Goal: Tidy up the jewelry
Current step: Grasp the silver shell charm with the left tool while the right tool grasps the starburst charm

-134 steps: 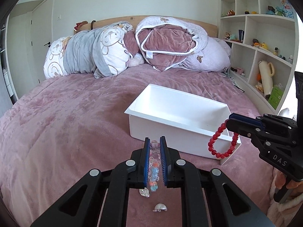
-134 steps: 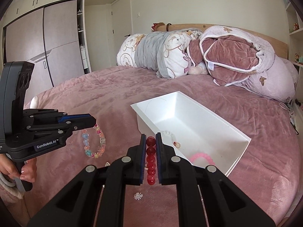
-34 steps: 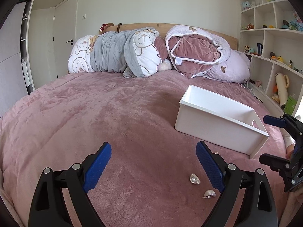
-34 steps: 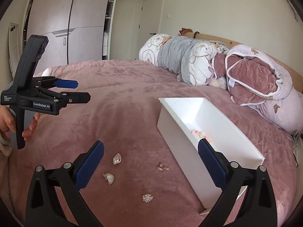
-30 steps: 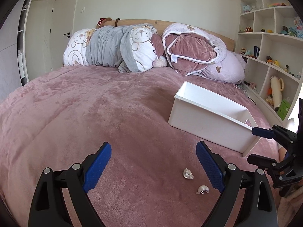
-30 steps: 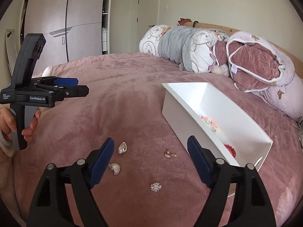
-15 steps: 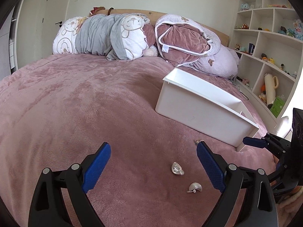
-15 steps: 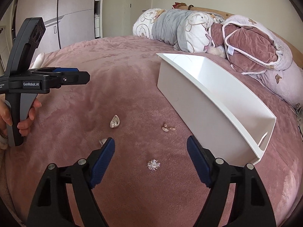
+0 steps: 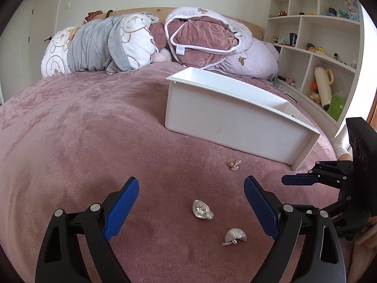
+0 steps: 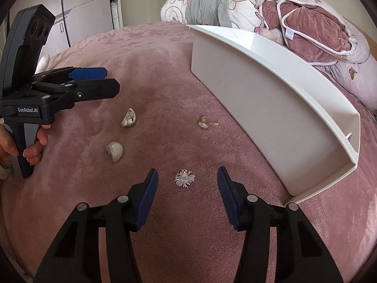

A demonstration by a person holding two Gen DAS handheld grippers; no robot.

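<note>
While both grippers hang over the loose pieces on the bedspread, note the following.
Right gripper: jaws closing, not yet pinching; the starburst brooch lies flat between your pads, untouched.
Left gripper: spread wide, jaws narrowing slightly, holding nothing; the upturned shell earring sits between the tips, its domed twin just beside it.
Technique: lower until the pads brush the pile, centre the piece, then close; the plush will probably let a thin piece sink.
Look: brooch is silvery, spiky and flat; shells are pearly; a small gold-toned pair lies near the bin wall.
Destination: white bin, well apart from the shells.
</note>
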